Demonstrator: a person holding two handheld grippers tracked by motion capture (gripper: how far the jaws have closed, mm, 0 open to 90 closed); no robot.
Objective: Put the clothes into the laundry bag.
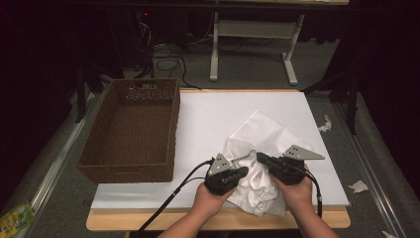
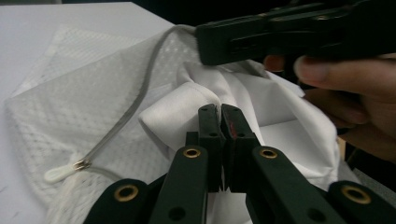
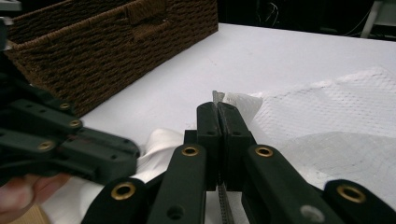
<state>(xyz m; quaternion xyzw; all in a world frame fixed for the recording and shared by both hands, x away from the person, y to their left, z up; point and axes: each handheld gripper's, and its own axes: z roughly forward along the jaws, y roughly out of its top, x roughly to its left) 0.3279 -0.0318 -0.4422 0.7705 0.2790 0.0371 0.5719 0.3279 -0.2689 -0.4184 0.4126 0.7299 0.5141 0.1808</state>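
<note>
L gripper [image 2: 219, 109]: sitting w/ jaws pressed together, tips buried in a fold of the white garment [image 2: 177, 112], apparently pinching it, tho the bite itself is hidden behind the pads. R gripper [image 3: 217, 106]: also sitting jaws together, clamping the edge of the mesh laundry bag [image 3: 327, 121] right by its zipper, w/ a scrap of mesh poking out past the tips.

Lying at approx 5 o'clock on the white table [image 1: 218, 109]: bag and garment together, bag fanning out toward 1 o'clock, garment bunching at the near edge betw both grippers. Resting well apart at 9 o'clock: wicker basket [image 1: 131, 129].

Judging handling: both pieces looking v. light, limp, no stiffness, so sagging and trailing wherever not held. Mesh likely snagging on jaw corners; smooth garment cloth prob slipping out of a shallow pinch.

Suggesting grip pts: taking the bag by the grey zipper [image 2: 135, 100] tape or hem, since firmer than open mesh and keeping the mouth spread. Taking the garment deep on a doubled fold, not a single layer. Avoiding the zip pull [image 2: 58, 173], too small and slick.
</note>
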